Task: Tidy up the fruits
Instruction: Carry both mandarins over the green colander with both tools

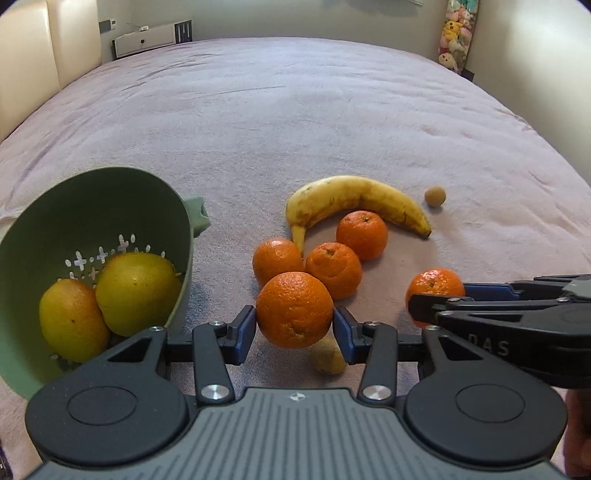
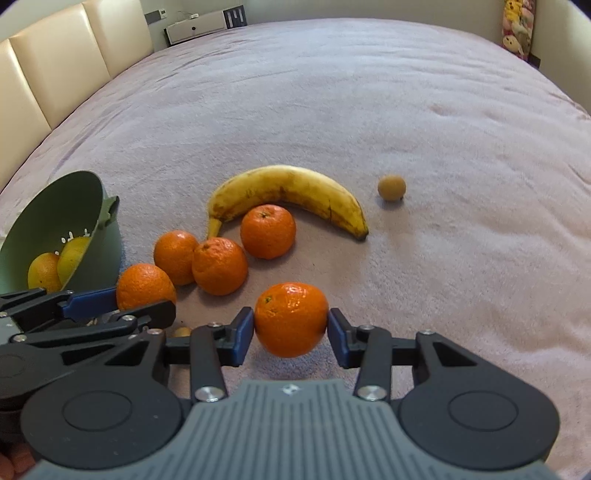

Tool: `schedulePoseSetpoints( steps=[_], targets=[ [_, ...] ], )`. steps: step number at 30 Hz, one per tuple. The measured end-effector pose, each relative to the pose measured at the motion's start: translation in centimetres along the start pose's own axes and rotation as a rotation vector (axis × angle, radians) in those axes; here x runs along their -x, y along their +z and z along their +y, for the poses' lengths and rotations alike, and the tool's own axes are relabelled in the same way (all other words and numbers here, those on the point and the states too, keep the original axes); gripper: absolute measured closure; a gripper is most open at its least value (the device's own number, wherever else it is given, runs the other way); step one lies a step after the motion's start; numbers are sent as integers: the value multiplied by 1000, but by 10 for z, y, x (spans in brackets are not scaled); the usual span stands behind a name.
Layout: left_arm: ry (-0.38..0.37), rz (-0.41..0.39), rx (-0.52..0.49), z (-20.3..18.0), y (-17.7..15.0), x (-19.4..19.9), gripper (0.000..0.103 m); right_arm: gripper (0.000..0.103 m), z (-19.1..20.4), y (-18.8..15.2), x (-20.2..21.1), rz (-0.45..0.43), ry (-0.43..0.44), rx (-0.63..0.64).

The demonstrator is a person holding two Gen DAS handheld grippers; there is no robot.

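My left gripper is shut on an orange, held just above the bed. My right gripper is shut on another orange. Each gripper shows in the other's view: the right one with its orange, the left one with its orange. Three more oranges lie clustered below a spotted banana. A tilted green colander at the left holds two yellow-green fruits. A small brown round fruit lies to the right of the banana.
Everything rests on a wide lilac bedspread. A small yellowish-brown fruit lies under my left gripper. A cream padded headboard runs along the left. Plush toys hang at the far right corner.
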State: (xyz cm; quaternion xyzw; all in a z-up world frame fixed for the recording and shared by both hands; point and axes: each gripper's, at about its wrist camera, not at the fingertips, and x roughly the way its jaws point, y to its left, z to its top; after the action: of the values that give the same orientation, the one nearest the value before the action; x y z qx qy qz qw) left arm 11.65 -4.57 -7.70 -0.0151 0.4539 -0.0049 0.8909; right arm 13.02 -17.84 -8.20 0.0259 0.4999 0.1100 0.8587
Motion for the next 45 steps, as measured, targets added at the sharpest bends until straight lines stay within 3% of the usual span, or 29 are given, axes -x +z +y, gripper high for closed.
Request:
schedulePoseSetpoints(
  steps=[19,29,38,45],
  targets=[
    [19,-35,-12,34,26,80,52,62,50,14,50,-159,23,160],
    [55,-30,-13,75,42,107,52,62,96,35,70,-198,95,306],
    [136,41,44,113,43,100,52,63,153,56,53,-129,212,495],
    [151,100,68,132,42,90,52,63,180,62,25,-35,241,629]
  ],
)
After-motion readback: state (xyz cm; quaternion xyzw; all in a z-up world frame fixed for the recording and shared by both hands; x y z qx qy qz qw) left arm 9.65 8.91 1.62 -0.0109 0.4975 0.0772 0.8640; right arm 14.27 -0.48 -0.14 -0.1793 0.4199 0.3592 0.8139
